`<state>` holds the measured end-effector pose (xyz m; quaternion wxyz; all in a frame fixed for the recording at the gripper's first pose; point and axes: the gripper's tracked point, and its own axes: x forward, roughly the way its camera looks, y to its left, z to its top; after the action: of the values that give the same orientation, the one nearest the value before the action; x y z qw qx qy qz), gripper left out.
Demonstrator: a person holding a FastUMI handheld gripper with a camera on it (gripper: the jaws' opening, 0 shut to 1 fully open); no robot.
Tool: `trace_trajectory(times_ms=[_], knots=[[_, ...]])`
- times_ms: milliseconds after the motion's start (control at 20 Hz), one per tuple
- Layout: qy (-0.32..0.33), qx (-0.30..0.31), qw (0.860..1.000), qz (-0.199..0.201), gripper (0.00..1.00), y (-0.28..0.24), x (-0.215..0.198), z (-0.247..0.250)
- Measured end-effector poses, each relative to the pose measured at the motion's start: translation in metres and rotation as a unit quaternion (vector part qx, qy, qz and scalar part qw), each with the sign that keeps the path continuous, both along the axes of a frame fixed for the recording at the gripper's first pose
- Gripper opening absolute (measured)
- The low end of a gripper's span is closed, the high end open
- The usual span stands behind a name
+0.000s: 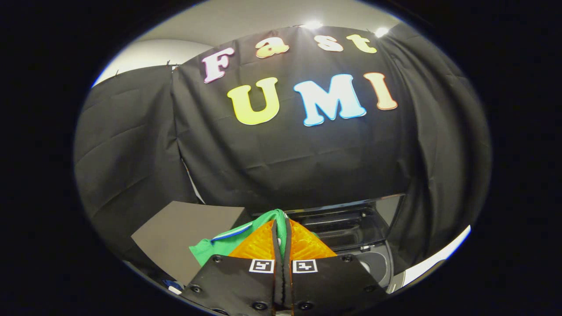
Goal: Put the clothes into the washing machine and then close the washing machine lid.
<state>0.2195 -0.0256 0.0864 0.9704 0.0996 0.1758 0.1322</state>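
Fingers pinched nearly together on the gripper (pixel 281 228), and there's a fold of green garment (pixel 228 243) caught right between them, both fingers (pixel 259 243) pressing on the cloth. It's bright green fabric with a thin blue-and-white trim line running across it, bunched up and spilling off to the left of the fingers. A strip of it climbs up through the narrow gap and curls over the fingertips. The rest hangs low and leftward, above a flat grey board (pixel 184 232). Just ahead and to the right, the washing machine (pixel 373 259) sits with its lid (pixel 351 215) raised, dark glossy panel tilted back against the booth wall, round opening showing below it. No brand or readable writing on the cloth. Only small square black-and-white markers (pixel 261 266) sit on the gripper body behind the fingers
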Motion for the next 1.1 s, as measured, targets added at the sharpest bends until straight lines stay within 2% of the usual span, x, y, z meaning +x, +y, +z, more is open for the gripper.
trace_trajectory(times_ms=[250,500,650,1100], knots=[[0.030,-0.024,0.999,-0.037,0.01,-0.038,-0.002,-0.036],[0.062,0.002,0.997,-0.054,0.02,-0.054,-0.007,-0.064],[0.078,0.011,0.996,-0.041,0.01,-0.052,-0.016,-0.082],[0.095,-0.041,0.995,-0.013,0.01,-0.036,-0.006,-0.114]])
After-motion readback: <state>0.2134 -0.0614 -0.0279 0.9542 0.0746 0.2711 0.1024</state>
